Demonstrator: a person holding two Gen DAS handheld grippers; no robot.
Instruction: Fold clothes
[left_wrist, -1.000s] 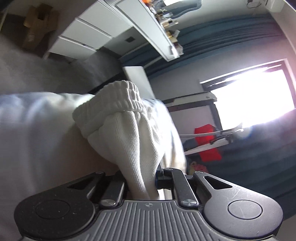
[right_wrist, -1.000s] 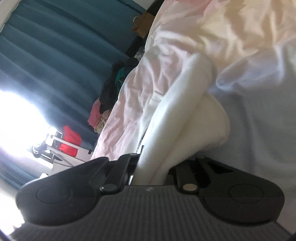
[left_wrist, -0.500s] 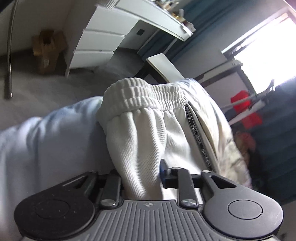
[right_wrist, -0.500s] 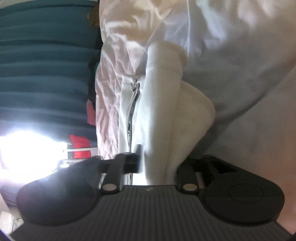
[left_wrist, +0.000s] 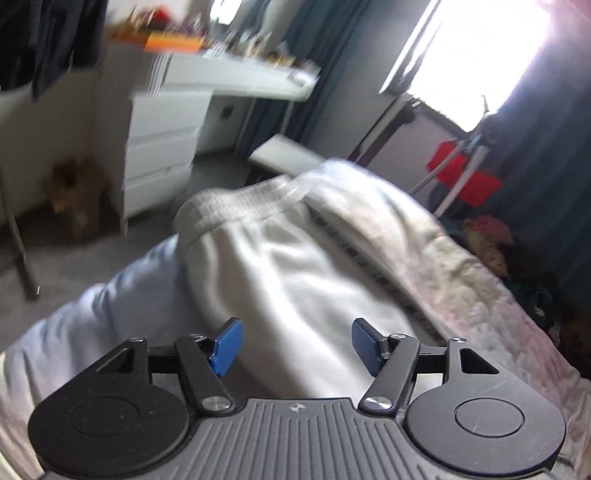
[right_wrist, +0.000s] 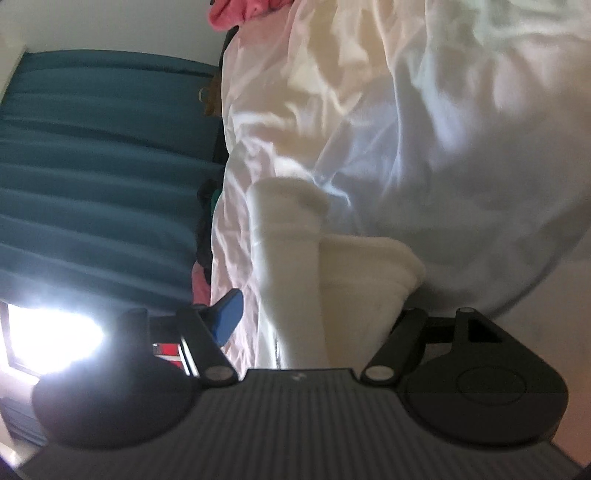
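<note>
Now my left gripper (left_wrist: 295, 345) has opened and released the white pants (left_wrist: 280, 266); they lie on the bed (left_wrist: 480, 280) at 12 o'clock. My right gripper (right_wrist: 314, 314) has opened too, so this fold looks placed.

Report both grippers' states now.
Left gripper: open, holding nothing, above the white pants.
Right gripper: open, pants cloth lying loose between its jaws.

Your left gripper (left_wrist: 295, 345) hangs with jaws spread wide above the white sweatpants (left_wrist: 295, 273), whose elastic waistband (left_wrist: 236, 206) lies toward the bed's (left_wrist: 480, 280) far edge.
</note>
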